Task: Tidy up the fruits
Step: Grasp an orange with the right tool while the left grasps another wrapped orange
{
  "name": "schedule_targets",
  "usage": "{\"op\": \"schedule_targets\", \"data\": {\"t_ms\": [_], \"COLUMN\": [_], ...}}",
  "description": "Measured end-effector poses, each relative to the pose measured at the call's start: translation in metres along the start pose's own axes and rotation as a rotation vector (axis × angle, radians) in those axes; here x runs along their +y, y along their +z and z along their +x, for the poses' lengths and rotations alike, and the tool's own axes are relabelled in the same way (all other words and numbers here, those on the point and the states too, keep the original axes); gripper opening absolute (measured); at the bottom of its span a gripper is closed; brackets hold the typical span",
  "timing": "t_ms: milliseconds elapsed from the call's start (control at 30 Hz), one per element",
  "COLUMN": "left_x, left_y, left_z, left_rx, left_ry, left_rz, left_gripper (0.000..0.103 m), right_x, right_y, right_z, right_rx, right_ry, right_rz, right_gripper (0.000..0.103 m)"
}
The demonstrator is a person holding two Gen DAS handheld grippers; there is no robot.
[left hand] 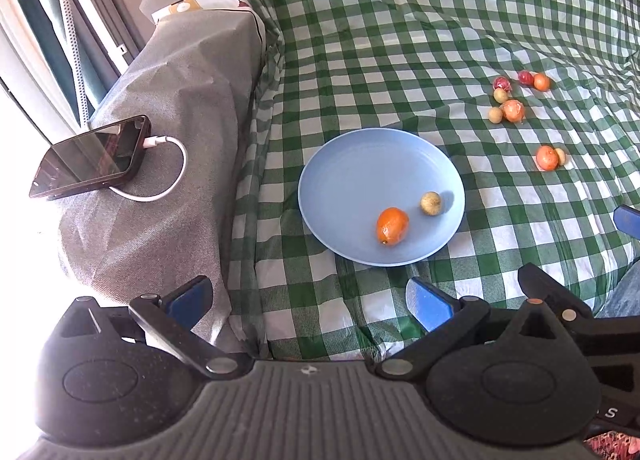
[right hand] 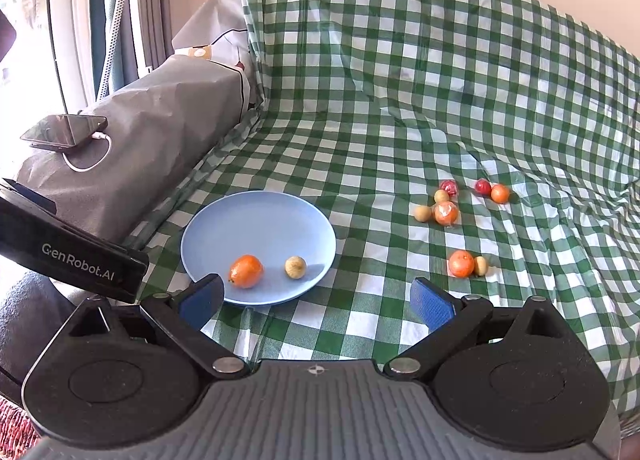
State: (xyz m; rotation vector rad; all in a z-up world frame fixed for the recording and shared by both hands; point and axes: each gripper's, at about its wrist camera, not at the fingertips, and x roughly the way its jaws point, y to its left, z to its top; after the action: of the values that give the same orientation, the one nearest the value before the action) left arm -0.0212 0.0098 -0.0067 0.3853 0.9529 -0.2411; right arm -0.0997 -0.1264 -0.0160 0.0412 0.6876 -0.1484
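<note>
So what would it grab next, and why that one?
Probably the right gripper reaches for the nearest orange fruit on the checked cloth. Its jaws are open and empty, and the blue plate holds only two fruits so far.

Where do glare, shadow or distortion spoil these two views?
Left wrist: window glare blows out the left edge beside the phone; fisheye bends the cloth checks. Right wrist: milder glare far left; fruits cast short shadows on the plate; focus sharp.
</note>
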Motion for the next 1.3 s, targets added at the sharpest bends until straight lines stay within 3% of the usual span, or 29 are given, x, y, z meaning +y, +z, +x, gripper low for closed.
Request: {"op": "schedule_targets", "data": {"t_ms": [267,467,700,800,1000,1133,1267,1300], "left_x": [-0.004,-0.018,-0.069,-0.099,-0.152,-0.179,-0.208,-0.218], "left_y": [0.011,0.043,0.097,0.12,0.162,0.185,0.209,0.215], "left_z": [0.01,0.02,0.059,0.089,0.158,0.185,0.198,0.202], "left_rx": [0.02,0.009,0.009,0.004,0.026,0.025,-0.007,-0.009], "left_ry": [0.012,0.001,-0.046,-0.064,-0.118,-0.131,-0.182,-0.195], "left_rz": [0.014,0.018,0.074,0.111,0.185,0.214,0.261,0.285], "left_gripper": [0.103,0.103,0.103,0.103,0.103,0.103,0.103,0.103], "right_x": [-0.009,-0.045,-0.116,-0.138,-0.156,-0.164,-0.169,-0.173], "right_y": [0.0,-0.003,-0.016,-0.021,-0.027,-0.029,-0.025,-0.024], "right_z": [0.014,0.036,0.072,0.091,0.147,0.19,0.219,0.224], "right_rx": [0.027,0.033,0.065,0.072,0.09,0.137,0.096,0.083], "right_ry": [-0.004,-0.112,-0.269,-0.261,-0.185,-0.122,-0.17,-0.189], "right_rz": [0.039,0.116,0.275,0.322,0.316,0.352,0.329,0.323], "right_gripper": [0.099,0.099,0.099,0.098,0.088,0.066,0.065,0.059]}}
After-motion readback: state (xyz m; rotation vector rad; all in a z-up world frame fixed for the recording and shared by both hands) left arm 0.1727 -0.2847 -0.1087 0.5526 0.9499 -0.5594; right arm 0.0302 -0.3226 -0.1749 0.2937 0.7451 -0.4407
